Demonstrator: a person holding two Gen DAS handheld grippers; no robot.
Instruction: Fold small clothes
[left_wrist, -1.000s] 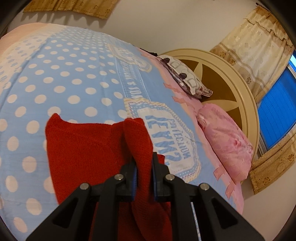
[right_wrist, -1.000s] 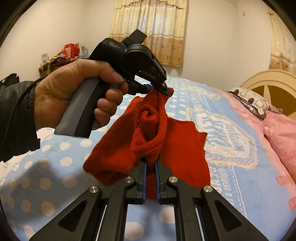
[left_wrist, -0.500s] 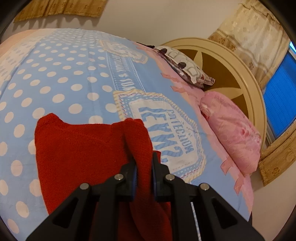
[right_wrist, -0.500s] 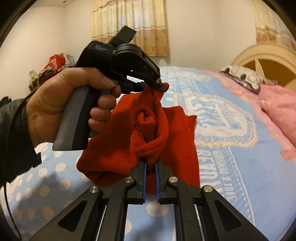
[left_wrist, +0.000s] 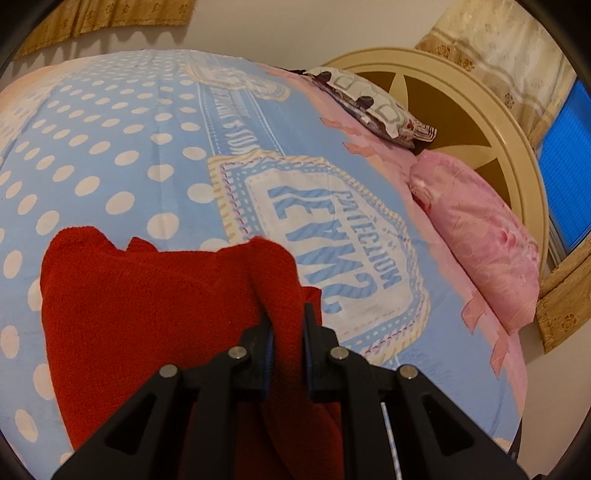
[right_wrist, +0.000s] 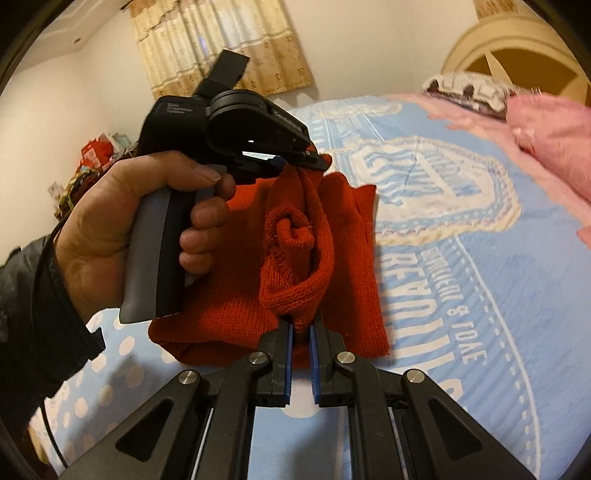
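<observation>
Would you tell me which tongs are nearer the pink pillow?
Left, probably. The left tongs pinch the far edge of the garment, toward the pillow; the right tongs pinch its near edge, farther back.

A polka-dot bedspread (left_wrist: 110, 155) covers the bed, pink pillow (left_wrist: 480, 251) against a cream headboard (left_wrist: 491, 110), beige curtains (right_wrist: 221, 40) behind.

Both wrist cameras look closely along their jaws over the blue polka-dot bedspread (left_wrist: 110, 155), sharing the red knitted garment (left_wrist: 147, 295) (right_wrist: 343, 258) and cream round headboard (left_wrist: 480, 122).
</observation>
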